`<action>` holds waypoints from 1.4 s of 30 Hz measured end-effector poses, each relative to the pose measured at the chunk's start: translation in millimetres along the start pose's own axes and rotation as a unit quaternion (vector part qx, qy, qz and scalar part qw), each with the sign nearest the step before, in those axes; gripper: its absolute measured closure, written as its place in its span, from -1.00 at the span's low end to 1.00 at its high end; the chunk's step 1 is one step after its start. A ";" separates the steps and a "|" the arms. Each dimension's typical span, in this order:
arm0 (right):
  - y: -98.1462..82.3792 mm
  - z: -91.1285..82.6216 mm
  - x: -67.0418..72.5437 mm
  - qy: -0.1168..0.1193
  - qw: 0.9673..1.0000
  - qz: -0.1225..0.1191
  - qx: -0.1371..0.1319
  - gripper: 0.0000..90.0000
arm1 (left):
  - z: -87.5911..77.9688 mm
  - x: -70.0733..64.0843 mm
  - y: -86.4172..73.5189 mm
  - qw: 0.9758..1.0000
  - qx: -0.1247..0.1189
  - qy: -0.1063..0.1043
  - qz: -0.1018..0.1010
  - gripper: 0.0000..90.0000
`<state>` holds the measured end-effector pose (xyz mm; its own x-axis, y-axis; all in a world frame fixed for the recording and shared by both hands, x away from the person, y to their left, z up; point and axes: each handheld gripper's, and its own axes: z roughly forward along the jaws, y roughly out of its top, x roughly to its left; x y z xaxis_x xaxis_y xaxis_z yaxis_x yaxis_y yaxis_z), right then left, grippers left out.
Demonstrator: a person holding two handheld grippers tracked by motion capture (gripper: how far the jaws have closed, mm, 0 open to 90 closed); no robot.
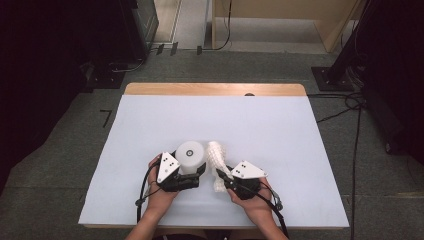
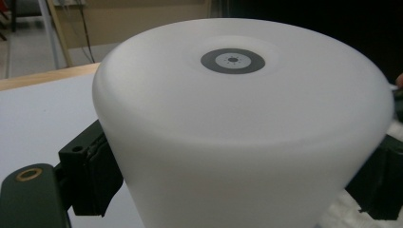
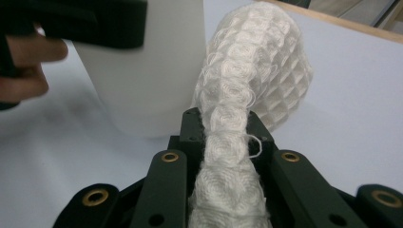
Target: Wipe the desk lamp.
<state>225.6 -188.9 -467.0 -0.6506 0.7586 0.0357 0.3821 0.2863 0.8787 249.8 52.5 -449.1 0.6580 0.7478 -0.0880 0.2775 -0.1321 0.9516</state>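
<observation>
A white cylinder [image 1: 191, 156] with a small grey ring on its top stands on the white table [image 1: 150, 125], near its front middle. My left gripper [image 1: 189, 172] is shut on the white cylinder [image 2: 247, 128], one jaw pad on each side. Right beside it, a white waffle-textured cloth [image 1: 218, 159] rises from my right gripper [image 1: 223, 176]. The jaws of my right gripper [image 3: 227, 137] are shut on a bunched strip of the cloth [image 3: 256, 71], which balloons out above them and touches the white cylinder [image 3: 152, 80].
The table's wooden far edge [image 1: 215, 89] carries a small dark mark. Beyond it lie grey floor, cables [image 1: 345, 107] at the right and dark stands at both sides. White tabletop stretches left, right and behind the two objects.
</observation>
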 end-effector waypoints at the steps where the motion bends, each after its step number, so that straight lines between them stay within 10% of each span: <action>1: -1.1 1.7 1.1 0.001 1.000 -0.001 0.003 0.67 | -1.0 2.1 0.8 1.000 -0.001 -0.009 -0.004 -0.81; 21: 14.4 -20.4 8.4 -0.011 0.997 -0.044 -0.066 0.67 | 12.6 -10.4 -8.2 0.997 0.047 -0.046 0.037 -0.81; 34: -1.8 4.9 10.4 -0.001 0.999 -0.039 0.007 0.67 | 5.7 -3.8 -3.0 0.999 0.022 -0.035 0.035 -0.81; 42: 7.1 -7.4 7.0 -0.001 0.999 -0.028 -0.030 0.67 | 11.4 -7.8 -8.6 0.998 0.025 -0.035 0.041 -0.81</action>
<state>218.9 -185.9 -457.0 -0.6685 0.7435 -0.0151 0.3046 0.2923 0.9065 250.3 40.4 -460.0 0.7276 0.6852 -0.0319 0.2539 -0.2258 0.9405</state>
